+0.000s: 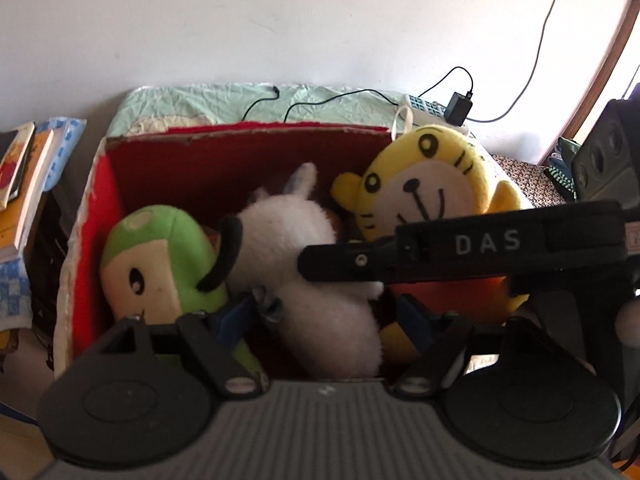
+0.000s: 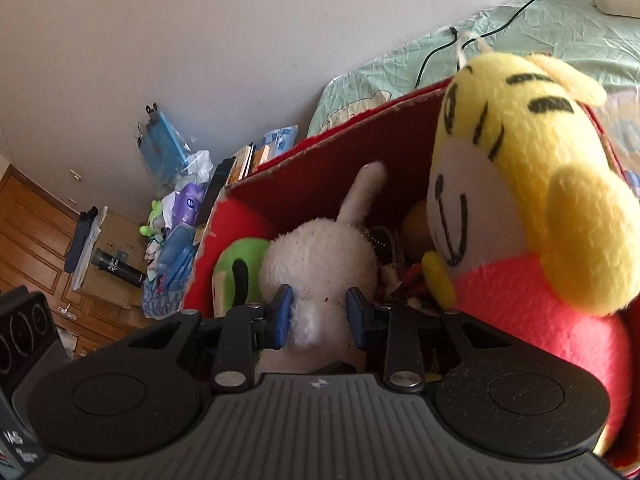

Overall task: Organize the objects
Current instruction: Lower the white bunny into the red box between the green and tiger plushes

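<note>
Placement step, by my reading: your right gripper straddles the fluffy white plush rabbit, blue pads touching its fur on both sides, so you hold it narrow on the toy inside the red felt-lined cardboard box. Your left gripper hangs wide at the box's 6 o'clock edge, gripping nothing that I can see. Smooth green round-headed plush lies at 9 o'clock; yellow striped tiger plush with red body at 3 o'clock, leaning on the wall. Next move likely calls for releasing once the rabbit settles; soft pile compresses, so expect it to spring back.
</note>
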### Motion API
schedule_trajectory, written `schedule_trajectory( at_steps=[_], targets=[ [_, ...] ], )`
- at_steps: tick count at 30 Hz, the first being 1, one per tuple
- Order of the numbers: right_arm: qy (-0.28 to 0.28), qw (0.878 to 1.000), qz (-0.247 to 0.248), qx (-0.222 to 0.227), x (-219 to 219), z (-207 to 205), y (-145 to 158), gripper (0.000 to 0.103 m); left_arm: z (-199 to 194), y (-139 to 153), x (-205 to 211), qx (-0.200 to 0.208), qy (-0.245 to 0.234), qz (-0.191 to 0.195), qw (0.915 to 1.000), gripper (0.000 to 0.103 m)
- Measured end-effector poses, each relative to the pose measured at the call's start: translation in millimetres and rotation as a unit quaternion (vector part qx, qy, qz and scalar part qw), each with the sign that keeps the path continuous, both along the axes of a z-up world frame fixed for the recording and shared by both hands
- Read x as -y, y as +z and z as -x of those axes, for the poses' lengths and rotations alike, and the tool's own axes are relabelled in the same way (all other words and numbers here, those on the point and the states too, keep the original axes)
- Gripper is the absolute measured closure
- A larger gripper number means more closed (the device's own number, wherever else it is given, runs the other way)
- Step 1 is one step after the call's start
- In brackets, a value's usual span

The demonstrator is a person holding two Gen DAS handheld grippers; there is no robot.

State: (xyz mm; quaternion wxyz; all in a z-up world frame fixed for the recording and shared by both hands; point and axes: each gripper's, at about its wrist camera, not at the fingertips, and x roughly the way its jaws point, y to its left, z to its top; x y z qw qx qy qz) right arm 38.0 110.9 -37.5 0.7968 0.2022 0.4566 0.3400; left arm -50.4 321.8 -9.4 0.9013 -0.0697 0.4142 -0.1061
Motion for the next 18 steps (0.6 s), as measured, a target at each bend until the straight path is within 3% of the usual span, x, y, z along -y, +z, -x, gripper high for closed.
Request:
schedule_trajectory(
  at_steps=[8,18],
  targets=[
    [-0.01,1.0,-0.008,-0.002,7.0,1.3,3.5,0.068,-4.3,-5.1,6.4,0.0,-0.005,-0.017,0.9998,0.018],
    [0.0,1.0,-0.015,0.012,16.4,2.3,7.5,0.068,-5.7,-5.1,21.3,-0.015,0.028,-0.061,0.9976,0.017]
  ],
)
